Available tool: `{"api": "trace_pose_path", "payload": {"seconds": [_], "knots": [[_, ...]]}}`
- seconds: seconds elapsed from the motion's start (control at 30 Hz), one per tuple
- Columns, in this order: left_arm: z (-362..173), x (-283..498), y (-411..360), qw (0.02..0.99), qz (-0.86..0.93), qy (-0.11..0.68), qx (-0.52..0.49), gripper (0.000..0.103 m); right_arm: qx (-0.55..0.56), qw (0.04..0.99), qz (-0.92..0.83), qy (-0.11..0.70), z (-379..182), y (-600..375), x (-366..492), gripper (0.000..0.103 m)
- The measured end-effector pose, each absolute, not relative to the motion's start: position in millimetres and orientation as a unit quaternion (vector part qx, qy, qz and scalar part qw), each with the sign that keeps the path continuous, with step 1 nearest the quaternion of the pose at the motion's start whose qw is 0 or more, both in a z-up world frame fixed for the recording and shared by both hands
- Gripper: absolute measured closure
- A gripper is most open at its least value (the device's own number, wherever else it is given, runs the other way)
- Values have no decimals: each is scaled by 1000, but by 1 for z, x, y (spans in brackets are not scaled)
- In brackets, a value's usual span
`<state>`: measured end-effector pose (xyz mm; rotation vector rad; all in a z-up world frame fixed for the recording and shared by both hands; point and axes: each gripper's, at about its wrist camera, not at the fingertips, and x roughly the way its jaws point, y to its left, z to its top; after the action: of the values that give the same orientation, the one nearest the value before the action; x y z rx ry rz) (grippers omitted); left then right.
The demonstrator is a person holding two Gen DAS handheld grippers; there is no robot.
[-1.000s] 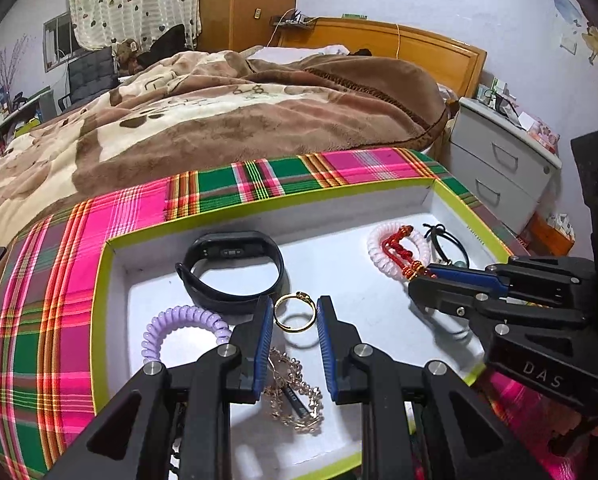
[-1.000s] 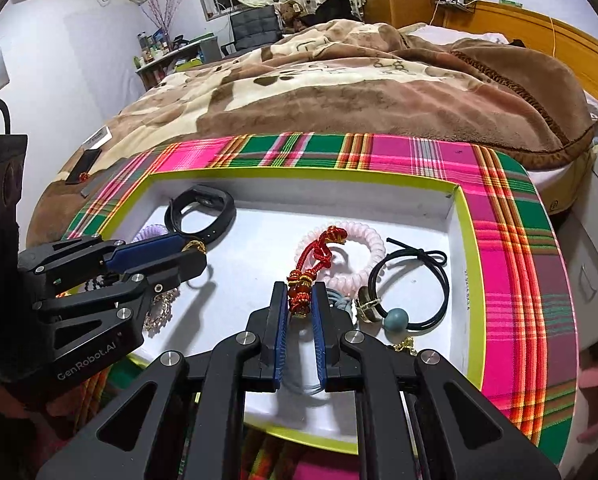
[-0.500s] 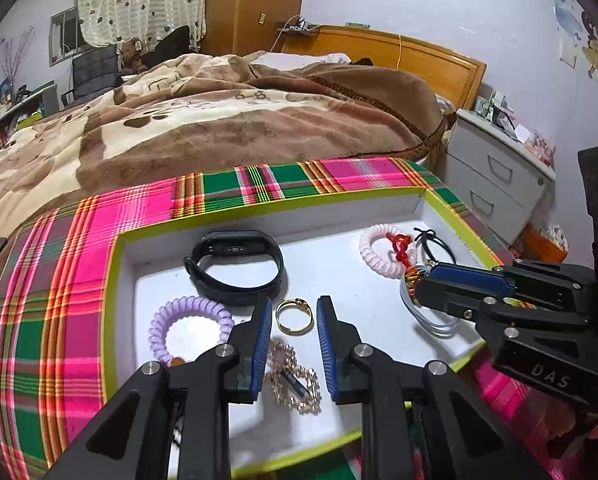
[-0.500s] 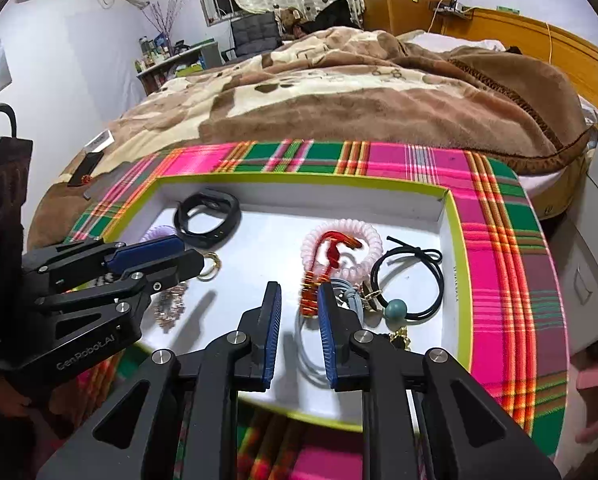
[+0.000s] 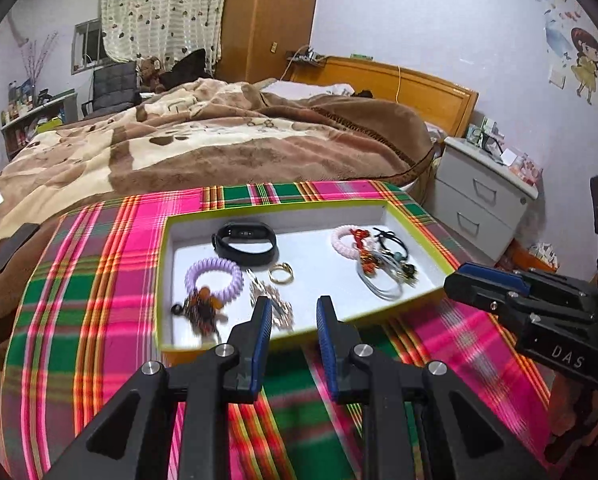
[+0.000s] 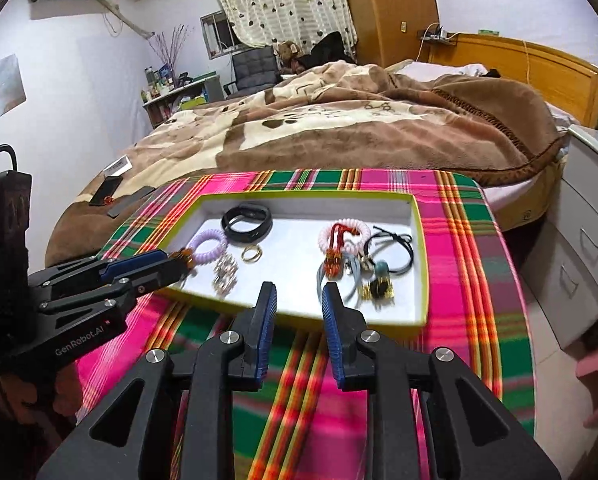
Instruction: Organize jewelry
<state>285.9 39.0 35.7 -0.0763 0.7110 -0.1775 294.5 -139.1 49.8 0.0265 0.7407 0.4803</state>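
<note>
A white tray with a lime rim (image 5: 439, 258) (image 6: 421, 240) lies on a plaid cloth. It holds a black wristband (image 5: 245, 238) (image 6: 246, 218), a purple coil tie (image 5: 214, 278) (image 6: 208, 245), a gold ring (image 5: 281, 273) (image 6: 251, 254), a gold chain (image 5: 273, 302) (image 6: 225, 272), a pink coil tie with red cord (image 5: 349, 240) (image 6: 343, 236) and black hair ties (image 5: 391, 242) (image 6: 391, 250). My left gripper (image 5: 291, 306) (image 6: 179, 266) and right gripper (image 6: 297, 292) (image 5: 453, 280) are open, empty, back off the tray's near rim.
The plaid cloth (image 5: 99, 280) (image 6: 471, 240) covers a small table beside a bed with a brown blanket (image 5: 219, 140). A grey nightstand (image 5: 479, 200) stands at the right. Dark flat items (image 6: 107, 192) lie on the blanket at the left.
Both grippers have pulled back and up out of the tray and opened wider. The right gripper's fingers came away from the red cord, which stays in the tray.
</note>
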Motion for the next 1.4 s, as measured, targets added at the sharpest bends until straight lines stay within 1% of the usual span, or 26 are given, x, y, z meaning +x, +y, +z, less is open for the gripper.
{"api": "trace_pose_path", "payload": {"seconds": [0.3,0.7,1.0,1.03,1.1,1.13,1.17,1.4], "knots": [[50,209,29,946,-66,315,-32,80,12,919,217,329,56,-151,228,79],[37,134,14,953,-33,300,-9,80,-7,930,199,308,47,-156,150,78],[30,90,6,957,-21,288,-2,80,-15,937,192,293,41,-157,109,78],[30,86,6,958,-21,286,-2,80,-17,937,191,291,40,-157,106,77],[28,78,6,959,-19,282,-3,80,-21,939,189,285,38,-158,97,71],[28,75,7,960,-19,281,-3,80,-20,940,189,283,37,-159,95,64],[27,71,7,960,-19,278,-3,80,-18,940,190,283,37,-158,93,62],[25,61,6,963,-13,271,2,80,-23,941,187,281,35,-157,86,62]]}}
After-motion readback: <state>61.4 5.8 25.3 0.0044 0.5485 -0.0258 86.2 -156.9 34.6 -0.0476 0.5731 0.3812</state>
